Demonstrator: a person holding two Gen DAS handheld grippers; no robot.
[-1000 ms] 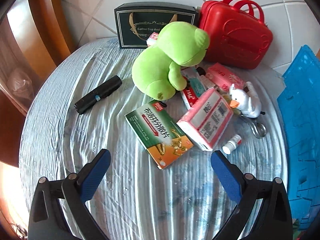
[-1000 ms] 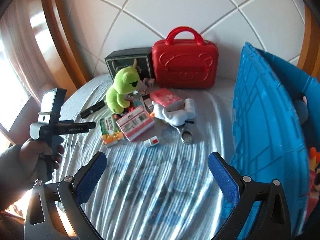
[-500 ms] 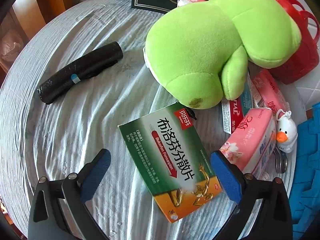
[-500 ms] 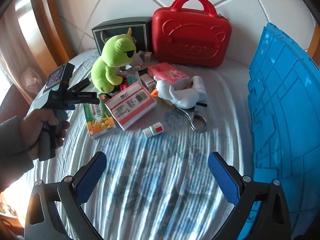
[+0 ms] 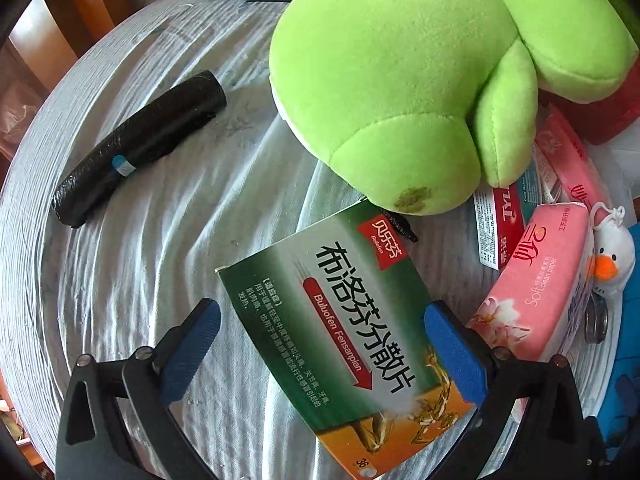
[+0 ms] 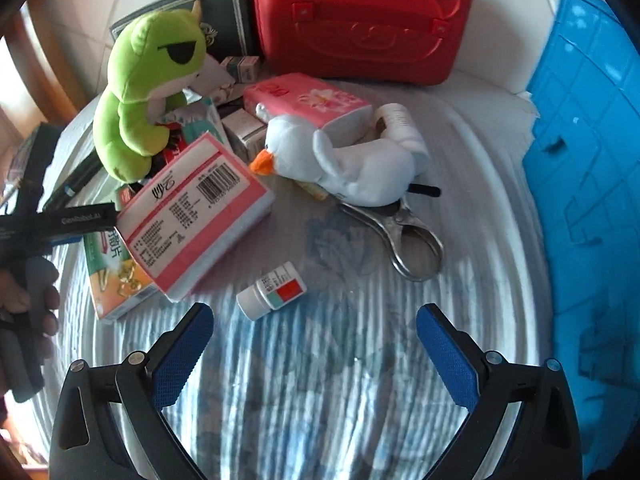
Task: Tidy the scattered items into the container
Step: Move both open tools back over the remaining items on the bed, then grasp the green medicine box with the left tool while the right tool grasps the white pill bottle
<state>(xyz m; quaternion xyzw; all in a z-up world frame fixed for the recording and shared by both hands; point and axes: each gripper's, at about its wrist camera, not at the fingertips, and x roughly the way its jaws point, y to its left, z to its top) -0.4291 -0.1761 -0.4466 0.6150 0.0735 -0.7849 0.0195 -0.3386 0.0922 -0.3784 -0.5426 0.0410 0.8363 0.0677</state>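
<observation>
My left gripper (image 5: 320, 344) is open, its jaws either side of a green and orange medicine box (image 5: 340, 340) lying on the cloth; the right pad (image 5: 454, 354) is at the box's edge. A green frog plush (image 5: 400, 80) sits just beyond it. My right gripper (image 6: 314, 344) is open and empty, just short of a small white pill bottle (image 6: 272, 290). Beyond it lie a pink tissue pack (image 6: 192, 212), a white duck plush (image 6: 344, 164) and metal tongs (image 6: 404, 236). The blue container (image 6: 592, 184) stands at the right.
A black roll (image 5: 140, 144) lies left on the cloth. A red case (image 6: 360, 20) and a dark box (image 6: 224, 20) stand at the back. More pink tissue packs (image 5: 532, 292) and small boxes (image 6: 244, 132) crowd the pile. The table's round edge (image 5: 24, 208) curves at the left.
My left gripper has moved forward and down until the medicine box sits between its jaws. My right gripper has moved forward toward the pill bottle and the pile.
</observation>
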